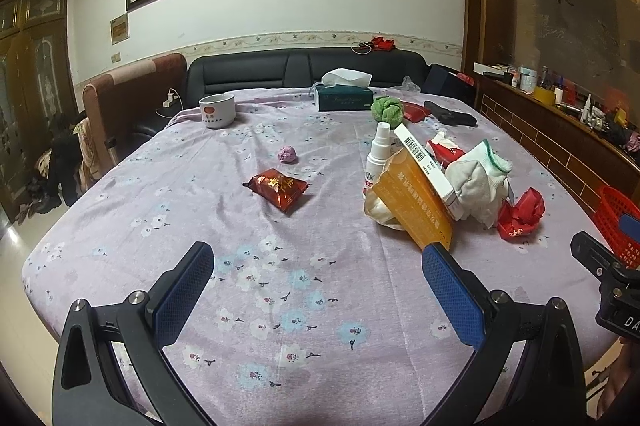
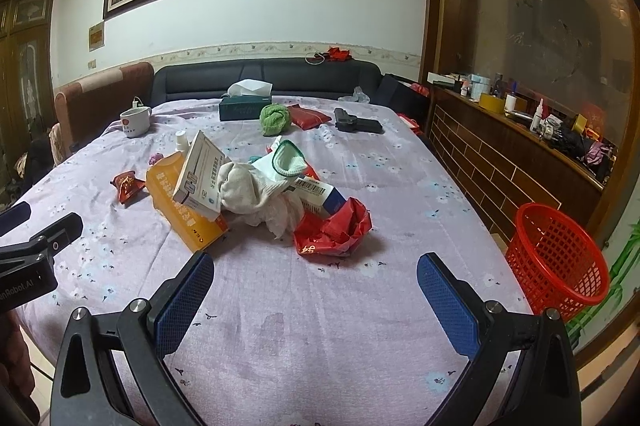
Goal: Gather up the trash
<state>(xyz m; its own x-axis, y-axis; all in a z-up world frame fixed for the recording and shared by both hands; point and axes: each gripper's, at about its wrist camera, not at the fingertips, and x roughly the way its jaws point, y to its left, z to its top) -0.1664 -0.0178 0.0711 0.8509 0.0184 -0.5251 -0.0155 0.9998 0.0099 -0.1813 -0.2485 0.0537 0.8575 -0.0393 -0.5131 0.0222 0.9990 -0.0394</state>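
On the lilac flowered tablecloth lies a heap: an orange box, a white box, a white glove and crumpled red paper. A red snack wrapper and a small purple ball lie apart to the left. A red mesh basket stands off the table's right edge. My left gripper is open over bare cloth near the front edge. My right gripper is open too, just short of the red paper.
Farther back stand a white cup, a tissue box, a green cloth ball, a spray bottle and a black object. A dark sofa runs behind the table. A cluttered wooden counter lines the right.
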